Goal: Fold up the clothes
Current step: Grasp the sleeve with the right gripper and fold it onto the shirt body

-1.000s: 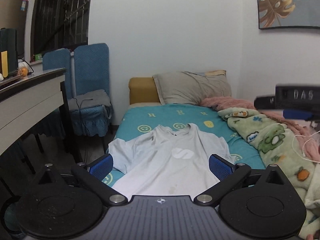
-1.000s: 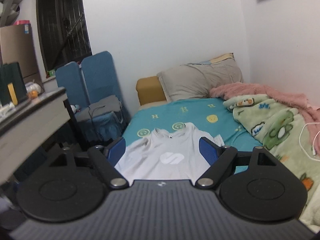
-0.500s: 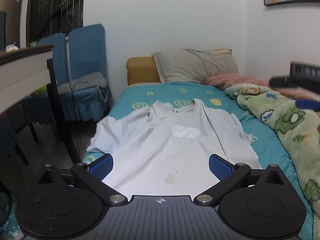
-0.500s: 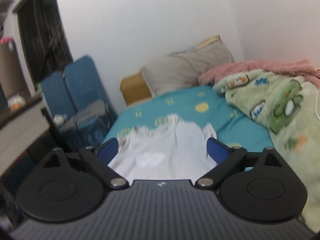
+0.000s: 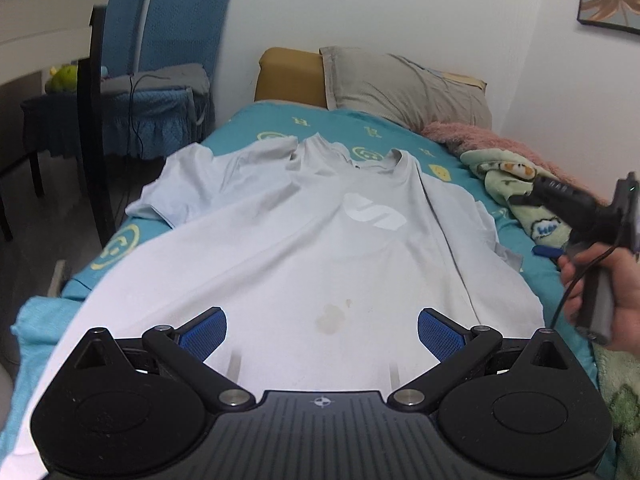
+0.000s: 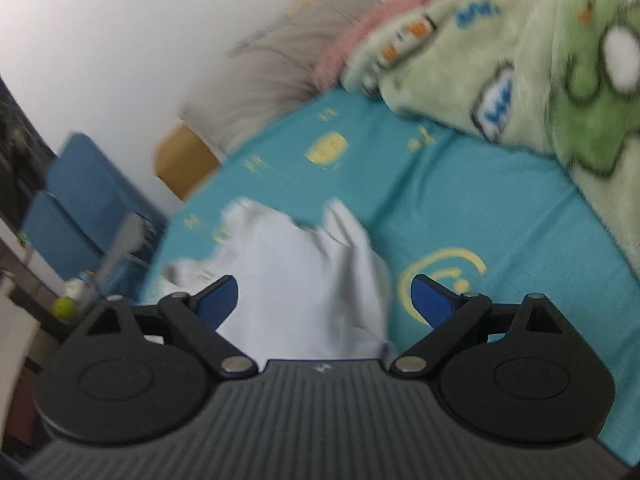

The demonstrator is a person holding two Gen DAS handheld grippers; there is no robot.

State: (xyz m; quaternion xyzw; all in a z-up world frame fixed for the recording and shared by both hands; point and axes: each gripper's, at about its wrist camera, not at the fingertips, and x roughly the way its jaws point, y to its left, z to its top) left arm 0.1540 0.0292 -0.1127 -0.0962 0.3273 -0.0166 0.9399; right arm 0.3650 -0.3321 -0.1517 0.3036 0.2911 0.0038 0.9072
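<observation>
On the left of the left wrist view stands a blue chair (image 5: 168, 60) beside the bed (image 5: 256, 128), with a grey cloth and a thin black cable on its seat. A dark table leg (image 5: 96, 120) stands in front of it, near the left edge of the bed. No box, basket or other container is visible in either view.

The white T-shirt (image 5: 304, 248) lies flat and face up on the teal sheet (image 5: 400, 148), collar toward the grey pillow (image 5: 404, 88) and hem toward the camera. Its left sleeve reaches the left edge of the mattress. A small brownish stain is on the lower front. On the chest there is a white curved logo; I cannot read any letters in it. The sheet has yellow smiley faces and small yellow marks that look like letters, too small to read.

The left gripper (image 5: 322, 330) is over the hem, its blue pads wide apart with only flat cloth under the gap; they press on nothing.

Between the right side of the shirt and the green cartoon blanket (image 5: 516, 184) there is a bare strip of sheet. The right gripper (image 6: 324, 298) is above this side, near the shirt's right sleeve, and a hand (image 5: 600, 284) holds its handle. This view is blurred. Its jaws stand fully spread and empty. The blanket has blue printed words, too blurred to read.
</observation>
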